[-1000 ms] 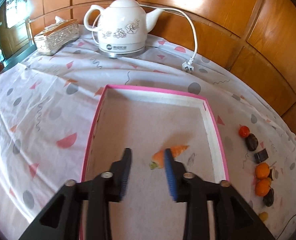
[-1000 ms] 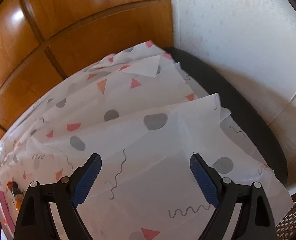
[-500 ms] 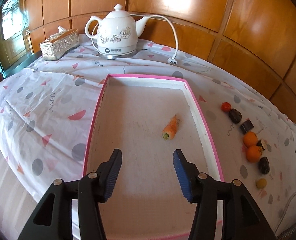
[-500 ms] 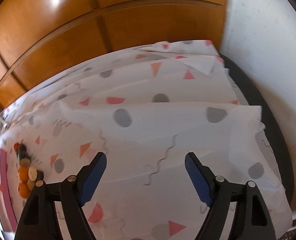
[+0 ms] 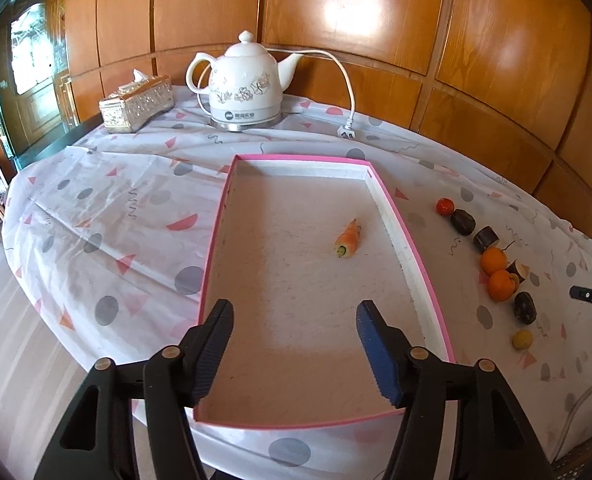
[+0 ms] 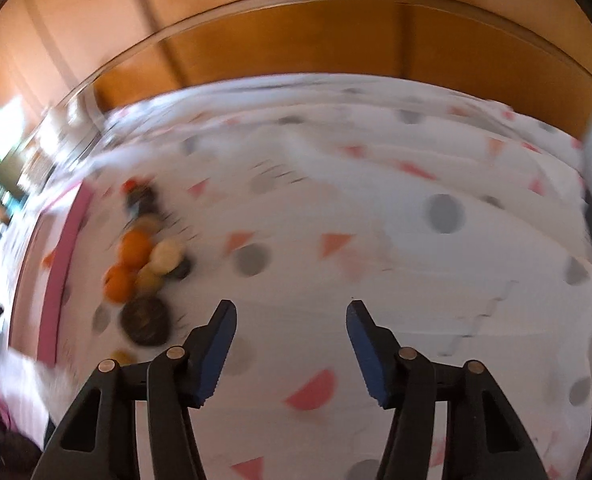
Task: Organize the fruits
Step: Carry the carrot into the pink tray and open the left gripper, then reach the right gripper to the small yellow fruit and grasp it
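- a pink tray with a white inside wall lies on the table, on a white cloth with grey dots and pink shapes.
- the tray holds just one thing: a small carrot. it lies a bit right of the middle, toward the far end, near the right wall but not touching it.
- the left gripper hangs over the near end of the tray. its jaws have just been opening, they stand spread, and nothing is between them.
- the fruits are outside the tray, on the cloth to its right, in a row from far to near: a red tomato, dark pieces, two oranges, one more dark piece and a small yellow fruit.
- the right gripper is over bare cloth, right of that fruit row. its jaws have just been closing, but they are apart with nothing between them. its view is blurry.
- far on the table stand a white kettle with a cord, and left of it a shiny tissue box.
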The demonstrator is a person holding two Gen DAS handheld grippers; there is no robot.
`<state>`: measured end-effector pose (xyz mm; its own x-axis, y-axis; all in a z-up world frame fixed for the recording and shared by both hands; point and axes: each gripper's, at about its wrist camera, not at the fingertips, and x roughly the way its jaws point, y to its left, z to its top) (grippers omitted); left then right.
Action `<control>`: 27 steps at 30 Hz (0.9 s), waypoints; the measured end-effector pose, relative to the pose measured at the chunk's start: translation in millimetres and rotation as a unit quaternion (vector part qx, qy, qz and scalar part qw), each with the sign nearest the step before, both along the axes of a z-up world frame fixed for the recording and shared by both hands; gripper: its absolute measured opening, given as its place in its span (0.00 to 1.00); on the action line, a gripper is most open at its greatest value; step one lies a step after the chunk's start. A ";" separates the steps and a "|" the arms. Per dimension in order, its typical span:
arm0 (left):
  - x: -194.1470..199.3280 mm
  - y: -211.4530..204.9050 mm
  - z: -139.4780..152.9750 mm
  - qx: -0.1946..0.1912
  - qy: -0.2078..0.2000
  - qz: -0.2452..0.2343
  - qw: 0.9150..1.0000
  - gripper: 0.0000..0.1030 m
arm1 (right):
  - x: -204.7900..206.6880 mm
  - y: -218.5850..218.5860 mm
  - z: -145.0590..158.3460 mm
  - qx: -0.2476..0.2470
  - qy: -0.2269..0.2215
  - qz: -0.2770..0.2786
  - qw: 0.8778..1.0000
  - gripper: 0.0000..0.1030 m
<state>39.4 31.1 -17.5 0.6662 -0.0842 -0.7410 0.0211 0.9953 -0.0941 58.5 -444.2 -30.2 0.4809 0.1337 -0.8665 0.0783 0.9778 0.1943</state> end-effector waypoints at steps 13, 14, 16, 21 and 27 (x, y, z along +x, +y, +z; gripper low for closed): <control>-16.5 24.1 1.8 -0.022 -0.007 0.052 0.998 0.68 | -7.4 83.5 -12.3 0.005 0.038 0.139 0.990 0.49; -17.6 26.1 1.8 -0.023 -0.007 0.057 0.998 0.70 | -8.6 89.1 -11.8 0.009 0.038 0.146 0.989 0.49; -20.7 30.5 2.3 -0.026 -0.010 0.067 0.997 0.72 | -10.9 99.4 -11.7 0.017 0.038 0.156 0.987 0.49; -24.9 42.5 2.3 -0.036 -0.010 0.091 0.995 0.76 | -12.0 124.2 -14.1 0.020 0.040 0.176 0.983 0.49; -31.6 66.7 0.7 -0.056 -0.009 0.140 0.989 0.82 | -11.8 136.8 -21.4 0.010 0.049 0.176 0.983 0.49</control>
<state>7.7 97.8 -16.9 0.6884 0.0237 -0.7250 -0.2507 0.9457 -0.2071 46.8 -307.4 -51.6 0.3169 0.2943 -0.9016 -0.2452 0.9437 0.2219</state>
